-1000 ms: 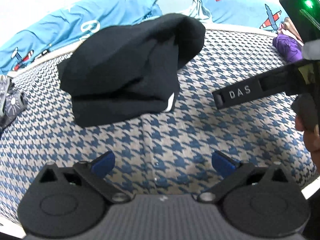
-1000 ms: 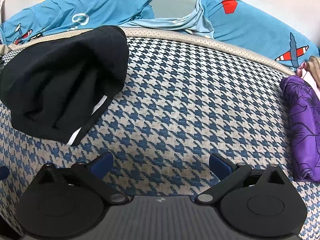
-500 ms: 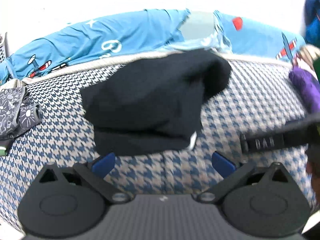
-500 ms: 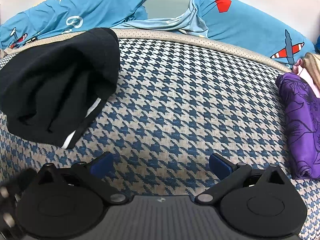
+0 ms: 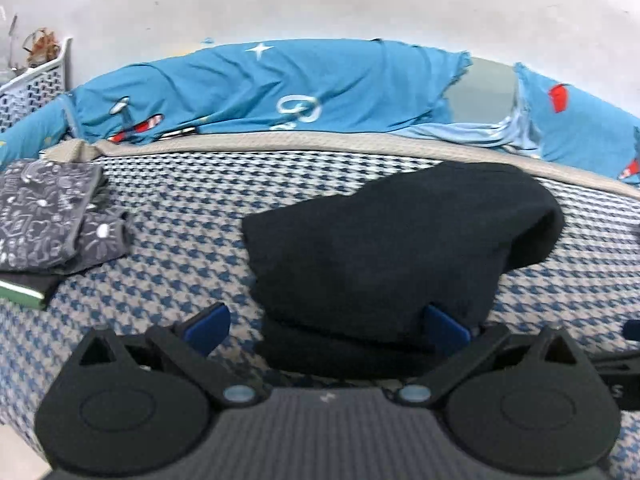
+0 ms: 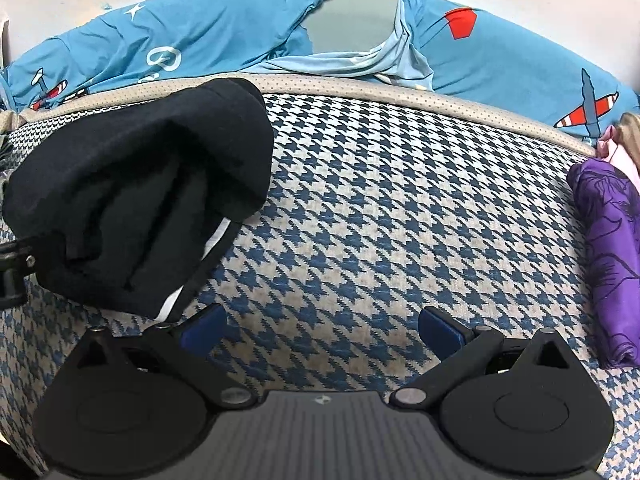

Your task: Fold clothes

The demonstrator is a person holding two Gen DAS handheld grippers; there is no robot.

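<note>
Both claws gape, our left gripper [image 5: 326,330] straddling the folded black garment [image 5: 392,248], right gripper [image 6: 320,330] idle; we risk unravelling its layers

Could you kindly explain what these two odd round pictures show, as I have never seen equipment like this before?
There is no robot here: a person holds a two-finger gripper in each hand, and a fisheye camera on each one looks forward along its fingers, hence the round, bulging pictures. One picture comes from the left gripper, the other from the right gripper; the black shapes with blue pads at the bottom are their jaws. Both stand open and hold nothing. They hang over a bed with a houndstooth cover. On it lies a folded black garment, whose near edge reaches in between the left jaws. Farther left sits a grey patterned pile, and at the right edge a purple garment. Blue aeroplane bedding lies behind.
</note>
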